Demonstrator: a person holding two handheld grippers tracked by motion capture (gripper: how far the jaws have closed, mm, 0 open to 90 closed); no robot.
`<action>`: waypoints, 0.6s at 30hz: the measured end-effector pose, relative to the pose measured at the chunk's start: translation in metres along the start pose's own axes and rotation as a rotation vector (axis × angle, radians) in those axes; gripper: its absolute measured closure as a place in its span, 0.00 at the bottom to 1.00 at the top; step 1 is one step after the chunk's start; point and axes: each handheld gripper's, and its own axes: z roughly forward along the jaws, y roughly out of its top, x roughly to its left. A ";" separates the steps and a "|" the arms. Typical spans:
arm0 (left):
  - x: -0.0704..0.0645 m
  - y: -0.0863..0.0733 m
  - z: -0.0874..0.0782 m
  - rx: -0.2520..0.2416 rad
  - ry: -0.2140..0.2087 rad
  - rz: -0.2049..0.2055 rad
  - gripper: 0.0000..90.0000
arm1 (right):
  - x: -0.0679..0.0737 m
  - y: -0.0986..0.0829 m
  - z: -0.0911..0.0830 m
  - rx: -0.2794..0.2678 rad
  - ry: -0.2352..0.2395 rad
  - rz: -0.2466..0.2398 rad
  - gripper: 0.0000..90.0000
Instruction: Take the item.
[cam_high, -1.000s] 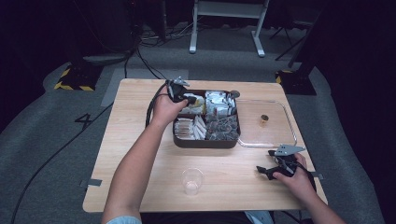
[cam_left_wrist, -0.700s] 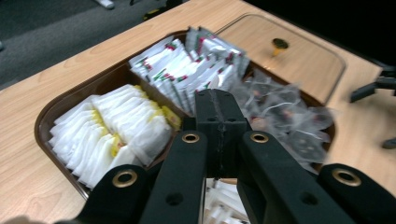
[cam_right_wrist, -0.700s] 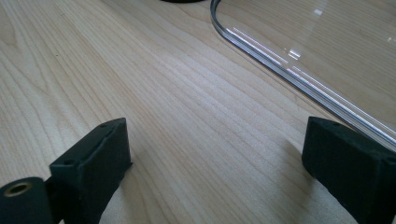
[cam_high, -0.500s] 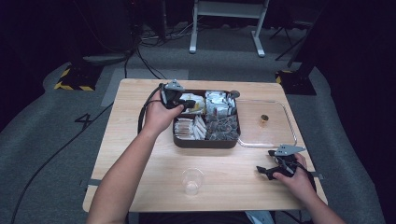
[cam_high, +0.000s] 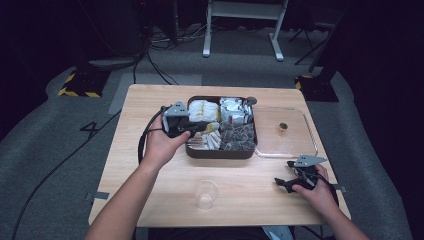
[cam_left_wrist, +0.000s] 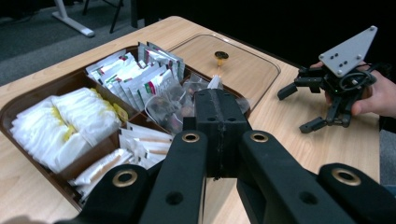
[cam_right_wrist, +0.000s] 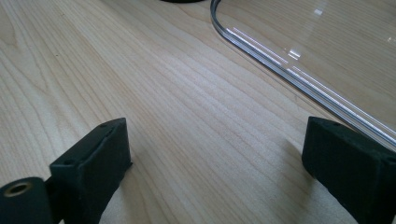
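A brown compartment tray (cam_high: 220, 154) sits mid-table, holding white sachets (cam_high: 202, 110), silver packets (cam_high: 234, 111), dark packets (cam_high: 237, 135) and paper sticks. My left gripper (cam_high: 206, 127) reaches over the tray's left side. In the left gripper view its jaws (cam_left_wrist: 219, 112) are shut, with nothing visible between them, above the stick compartment. My right gripper (cam_high: 290, 182) rests on the table at the near right. It stands open, and the right gripper view (cam_right_wrist: 215, 158) has bare wood between its pads.
A clear lid (cam_high: 295, 142) with a gold knob (cam_high: 283, 126) lies flat right of the tray; its rim (cam_right_wrist: 289, 70) runs just beyond the right gripper. A clear plastic cup (cam_high: 206, 192) stands near the front edge.
My left gripper has drawn back from the tray's far left corner toward me, along its left side. The right gripper has stayed put.
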 end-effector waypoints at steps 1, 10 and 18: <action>-0.002 -0.003 -0.002 -0.005 0.003 -0.004 1.00 | 0.000 0.000 0.000 0.000 0.000 0.000 0.09; -0.030 -0.030 -0.014 -0.035 -0.029 -0.001 1.00 | 0.000 0.000 0.000 0.000 0.000 0.000 0.09; -0.050 -0.042 -0.022 -0.046 -0.044 0.017 1.00 | 0.000 0.000 0.000 0.000 0.000 0.000 0.09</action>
